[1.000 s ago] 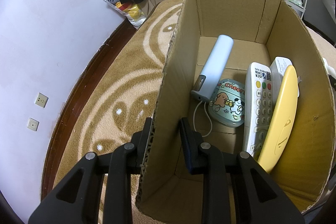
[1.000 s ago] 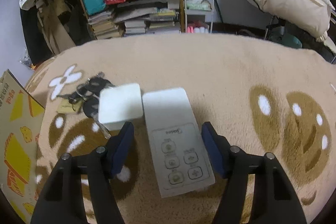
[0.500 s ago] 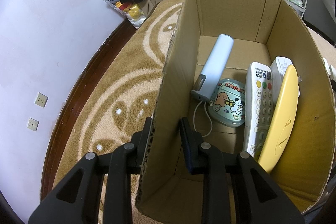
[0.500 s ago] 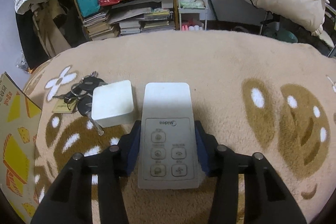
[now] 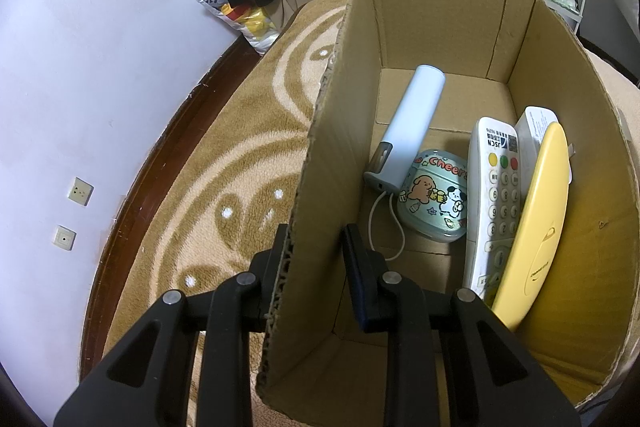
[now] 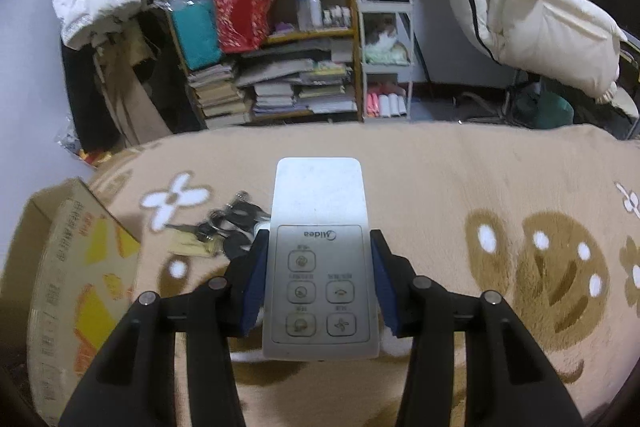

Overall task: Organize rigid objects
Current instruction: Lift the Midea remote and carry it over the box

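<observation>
A brown cardboard box [image 5: 440, 11] stands open on the carpet. In it lie a pale blue tube-shaped device [image 5: 412, 123], a cartoon tin [image 5: 436, 199], a white keypad remote [image 5: 496, 195] and a yellow oval case [image 5: 536, 227]. My left gripper [image 5: 316, 243] straddles the box's left wall, one finger outside and one inside, shut on it. My right gripper [image 6: 318, 239] is shut on a white Midea remote [image 6: 320, 195], held above the carpet. A bunch of keys [image 6: 224, 227] lies just left of it. The same box [image 6: 72, 267] shows at the left edge.
A tan patterned carpet [image 6: 440, 179] covers the floor. Behind it stand a crowded bookshelf [image 6: 280, 67], a small white rack [image 6: 386, 59] and a hanging cream coat [image 6: 520, 7]. A white wall with sockets [image 5: 80, 191] runs left of the box.
My right gripper closed on the Midea remote and lifted it off the carpet; the white cube beside it is now hidden. The left gripper and box have not moved.
</observation>
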`<state>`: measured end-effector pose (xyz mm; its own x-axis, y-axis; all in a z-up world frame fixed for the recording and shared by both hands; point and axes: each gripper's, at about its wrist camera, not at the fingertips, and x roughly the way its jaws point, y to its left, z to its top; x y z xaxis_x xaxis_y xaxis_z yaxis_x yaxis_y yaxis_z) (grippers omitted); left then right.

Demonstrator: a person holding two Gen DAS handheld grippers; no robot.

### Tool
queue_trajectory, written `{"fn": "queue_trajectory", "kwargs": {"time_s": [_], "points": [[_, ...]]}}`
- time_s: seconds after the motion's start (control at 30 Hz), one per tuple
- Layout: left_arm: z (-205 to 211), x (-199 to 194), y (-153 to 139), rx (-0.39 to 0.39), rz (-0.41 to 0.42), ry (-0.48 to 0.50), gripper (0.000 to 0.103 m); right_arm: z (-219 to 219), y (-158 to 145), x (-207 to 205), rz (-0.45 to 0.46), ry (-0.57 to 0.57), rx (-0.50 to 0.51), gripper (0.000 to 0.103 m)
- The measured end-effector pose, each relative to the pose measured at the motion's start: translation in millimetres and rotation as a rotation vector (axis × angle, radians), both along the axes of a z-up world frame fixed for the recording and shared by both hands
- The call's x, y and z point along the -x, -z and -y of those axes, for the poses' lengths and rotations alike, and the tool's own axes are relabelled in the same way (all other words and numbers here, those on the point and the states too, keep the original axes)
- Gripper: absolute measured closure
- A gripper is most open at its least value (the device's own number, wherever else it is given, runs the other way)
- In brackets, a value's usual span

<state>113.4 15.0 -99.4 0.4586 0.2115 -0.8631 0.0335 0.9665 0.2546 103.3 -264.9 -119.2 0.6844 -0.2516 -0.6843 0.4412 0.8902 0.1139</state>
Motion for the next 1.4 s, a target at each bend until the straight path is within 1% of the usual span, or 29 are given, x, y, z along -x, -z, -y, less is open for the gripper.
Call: {"fn": "queue_trajectory", "kwargs": {"time_s": [0.1,0.27,0.47,0.73,0.9,1.07,1.23,1.4], "points": [[-1,0,0,0.003,0.000,-0.001,0.078,-10,-10,-2,0.035,-0.035,-0.011,0.052],[-1,0,0,0.001,0.000,-0.001,0.078,-32,-22,-6,0.055,-0.089,0.004,0.052],[0,0,0,0.000,-0.001,-0.001,0.078,-59,-40,-4,0.110,-0.175,-0.026,0.052],[0,0,0,0.001,-0.001,-0.001,0.078,-107,-61,1,0.157,-0.302,0.002,0.052],[0,0,0,0.000,-0.001,-0.001,0.078,-133,-65,1,0.165,-0.376,0.008,0.052],[0,0,0,0.000,-0.001,-0.001,0.078,-149,-65,0,0.166,-0.425,0.011,0.052],[0,0,0,0.000,-0.001,-0.001,0.078,-158,-62,1,0.162,-0.465,-0.030,0.052],[1,0,0,-0.001,-0.001,-0.002,0.078,-173,-56,2,0.146,-0.511,-0.049,0.052]]}}
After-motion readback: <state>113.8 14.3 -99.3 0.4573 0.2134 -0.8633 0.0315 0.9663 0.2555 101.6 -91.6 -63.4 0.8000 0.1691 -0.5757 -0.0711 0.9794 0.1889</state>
